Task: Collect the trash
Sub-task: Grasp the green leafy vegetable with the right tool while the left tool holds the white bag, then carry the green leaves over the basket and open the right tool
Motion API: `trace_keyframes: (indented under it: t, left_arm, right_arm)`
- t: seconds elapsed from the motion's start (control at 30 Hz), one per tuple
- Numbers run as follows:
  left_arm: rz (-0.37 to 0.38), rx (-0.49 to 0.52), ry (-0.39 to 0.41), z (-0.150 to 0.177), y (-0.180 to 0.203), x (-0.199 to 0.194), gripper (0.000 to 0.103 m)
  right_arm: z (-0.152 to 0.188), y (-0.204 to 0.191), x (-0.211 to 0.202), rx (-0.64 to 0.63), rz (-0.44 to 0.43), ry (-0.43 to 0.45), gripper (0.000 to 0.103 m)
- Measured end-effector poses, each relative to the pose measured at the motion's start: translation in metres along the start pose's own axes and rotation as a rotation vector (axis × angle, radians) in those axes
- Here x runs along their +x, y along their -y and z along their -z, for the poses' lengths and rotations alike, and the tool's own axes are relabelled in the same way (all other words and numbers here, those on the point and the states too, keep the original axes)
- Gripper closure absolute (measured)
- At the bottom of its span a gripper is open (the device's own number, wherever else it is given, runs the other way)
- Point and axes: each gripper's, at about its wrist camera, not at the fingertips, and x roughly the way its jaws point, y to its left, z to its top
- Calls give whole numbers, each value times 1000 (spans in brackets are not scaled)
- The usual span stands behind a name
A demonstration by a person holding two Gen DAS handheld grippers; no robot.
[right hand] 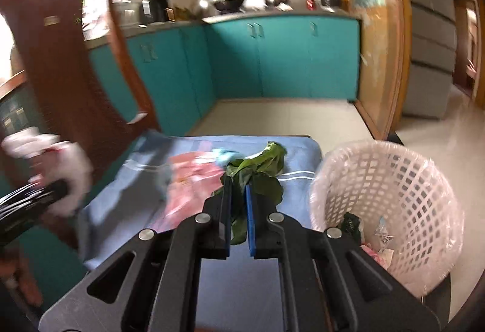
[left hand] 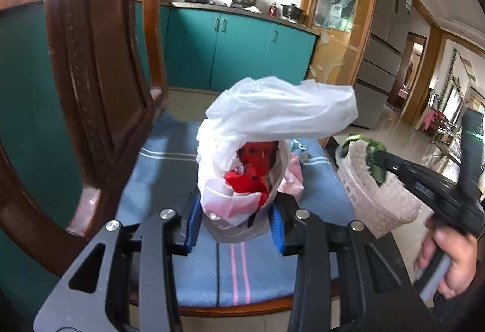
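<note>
The left gripper [left hand: 235, 226] is clamping its blue pads partway closed on the lower end of a crumpled white plastic bag with red wrapping inside [left hand: 242, 168], holding it above the blue striped cloth covering the wooden chair seat [left hand: 194, 268]; the bag's loose top is billowing up and over to the right. The right gripper [right hand: 239, 210] is pinching its jaws down to a narrow slit around a bunch of limp green leaves [right hand: 257, 177], which are sticking out past the fingertips and hanging just above that same blue cloth. Seen from the left wrist, the right gripper is carrying the leaves over the rim of the white lattice plastic basket lined with clear film [right hand: 391, 180], which is standing just beside the chair seat's right edge with a few scraps already lying in its bottom. A person's hand [left hand: 445, 259] is gripping the right tool's handle. Pink and pale blue scraps [right hand: 197, 174] are lying on the blue cloth, between the bag and the leaves.
</note>
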Motion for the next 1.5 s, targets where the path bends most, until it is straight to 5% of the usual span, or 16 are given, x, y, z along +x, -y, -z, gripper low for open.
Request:
trace_keyframes:
  t: [0.27, 1.07, 1.2, 1.4, 1.43, 1.47, 1.5]
  left_arm:
    - [21, 53, -57, 16, 18, 4, 64]
    - [-3, 83, -112, 26, 32, 28, 64]
    - [-11, 86, -111, 27, 33, 27, 64]
    - [-17, 82, -113, 28, 34, 27, 64]
    - [-18, 84, -116, 28, 35, 28, 64]
    - [-18, 87, -118, 29, 36, 29, 64]
    - [-18, 89, -121, 29, 37, 30, 64]
  right_arm:
    - [24, -25, -29, -12, -122, 2, 94]
    - [31, -10, -35, -2, -61, 0, 94]
    - [19, 13, -43, 40, -25, 47, 94]
    - [-1, 97, -42, 224, 79, 97, 94]
    - [-1, 113, -35, 254, 93, 82, 87]
    - [1, 125, -24, 279, 105, 45, 64]
    - [7, 141, -13, 325, 131, -11, 51]
